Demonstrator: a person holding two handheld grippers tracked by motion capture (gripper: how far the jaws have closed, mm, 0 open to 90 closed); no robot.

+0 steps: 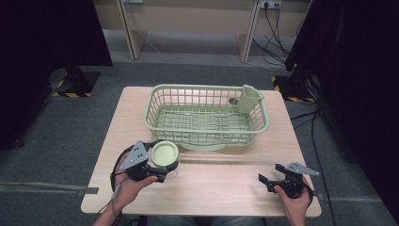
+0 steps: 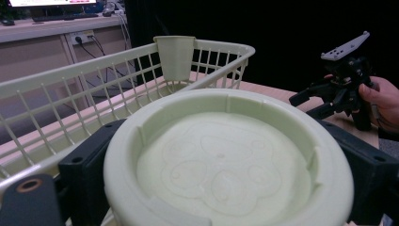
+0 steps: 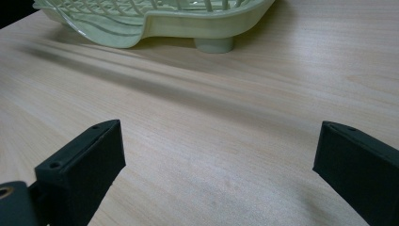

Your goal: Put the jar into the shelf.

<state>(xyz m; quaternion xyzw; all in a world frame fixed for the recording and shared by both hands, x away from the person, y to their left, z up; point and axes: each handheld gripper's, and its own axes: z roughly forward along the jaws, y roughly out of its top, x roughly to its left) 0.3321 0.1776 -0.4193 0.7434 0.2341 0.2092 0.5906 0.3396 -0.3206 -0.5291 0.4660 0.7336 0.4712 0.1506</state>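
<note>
A pale green round lid-like dish (image 1: 164,154) sits between the jaws of my left gripper (image 1: 162,165), just off the table at the front left. Up close, the dish (image 2: 226,165) shows a faint embossed pattern, with a black jaw tight on each side. Behind it stands a pale green wire-pattern basket (image 1: 207,115) with a small cup holder (image 1: 250,99) at its right end; the basket (image 2: 70,94) and holder (image 2: 175,56) rise beyond the dish. My right gripper (image 1: 272,173) rests at the front right, open and holding nothing, also seen as my right gripper (image 2: 310,101).
The wooden table (image 1: 216,183) has bare surface between the two grippers and in front of the basket. The basket's foot (image 3: 214,44) and base edge lie ahead of the right gripper's jaws. Dark curtains and cables border the table's right side.
</note>
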